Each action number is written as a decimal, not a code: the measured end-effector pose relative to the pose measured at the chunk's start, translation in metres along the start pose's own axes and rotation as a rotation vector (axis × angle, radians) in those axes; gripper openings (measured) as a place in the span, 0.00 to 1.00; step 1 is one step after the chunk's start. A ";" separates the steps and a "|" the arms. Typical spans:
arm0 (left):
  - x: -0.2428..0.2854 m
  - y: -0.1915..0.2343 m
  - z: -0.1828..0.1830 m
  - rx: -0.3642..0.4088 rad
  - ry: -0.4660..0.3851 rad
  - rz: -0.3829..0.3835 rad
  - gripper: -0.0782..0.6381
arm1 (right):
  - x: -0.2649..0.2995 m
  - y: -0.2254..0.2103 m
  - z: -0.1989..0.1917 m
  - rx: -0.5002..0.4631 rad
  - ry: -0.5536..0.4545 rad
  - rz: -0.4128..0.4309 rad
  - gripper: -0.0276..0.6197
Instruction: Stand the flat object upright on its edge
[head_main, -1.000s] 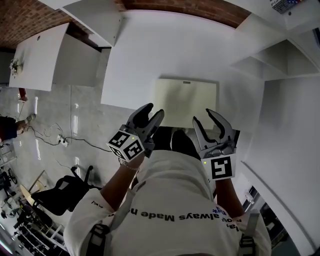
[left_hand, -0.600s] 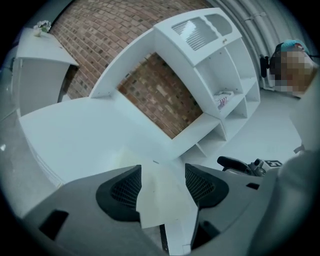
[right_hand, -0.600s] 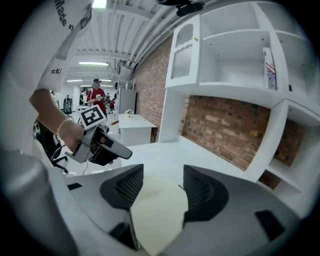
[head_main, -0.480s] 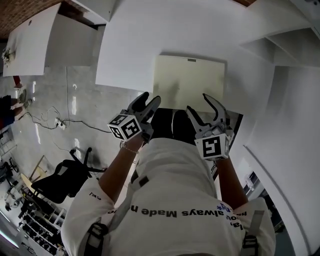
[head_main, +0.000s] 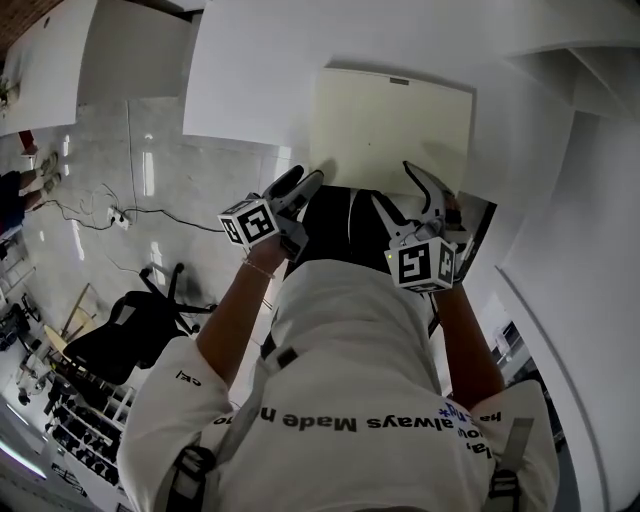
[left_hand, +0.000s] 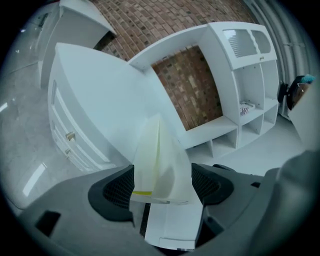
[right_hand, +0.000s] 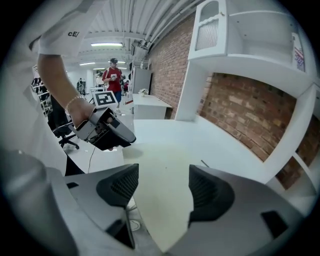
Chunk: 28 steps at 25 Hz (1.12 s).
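head view: cream board (head_main: 392, 125) on white table (head_main: 250, 70), floor (head_main: 110, 170) seemingly tiled

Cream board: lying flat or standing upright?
Flat: the cream board lies broad face down on the white table.

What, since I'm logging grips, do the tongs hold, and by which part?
Nothing: left tongs and right tongs are opening, the board's near edge loose between their jaws.

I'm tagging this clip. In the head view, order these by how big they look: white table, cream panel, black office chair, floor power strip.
Largest: white table.
Next: cream panel and black office chair, about alike; the chair is farther off, so unranked.
Smallest: floor power strip.
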<state>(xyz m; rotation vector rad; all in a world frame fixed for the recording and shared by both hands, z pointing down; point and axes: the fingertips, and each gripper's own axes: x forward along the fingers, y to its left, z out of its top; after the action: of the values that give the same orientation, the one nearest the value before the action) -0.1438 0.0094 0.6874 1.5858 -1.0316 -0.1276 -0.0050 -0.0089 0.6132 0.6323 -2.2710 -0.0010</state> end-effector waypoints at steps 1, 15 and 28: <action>0.001 0.005 -0.004 -0.017 0.005 -0.009 0.57 | 0.003 0.004 -0.004 -0.005 0.010 0.008 0.46; 0.019 0.024 -0.030 -0.193 0.031 -0.134 0.58 | 0.040 0.033 -0.045 -0.106 0.093 0.054 0.48; 0.013 0.017 -0.021 -0.173 0.011 -0.110 0.51 | 0.038 0.041 -0.053 -0.144 0.109 0.072 0.48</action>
<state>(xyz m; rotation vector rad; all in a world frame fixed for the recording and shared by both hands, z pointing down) -0.1326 0.0176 0.7142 1.4840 -0.8997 -0.2759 -0.0092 0.0200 0.6837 0.4642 -2.1644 -0.0915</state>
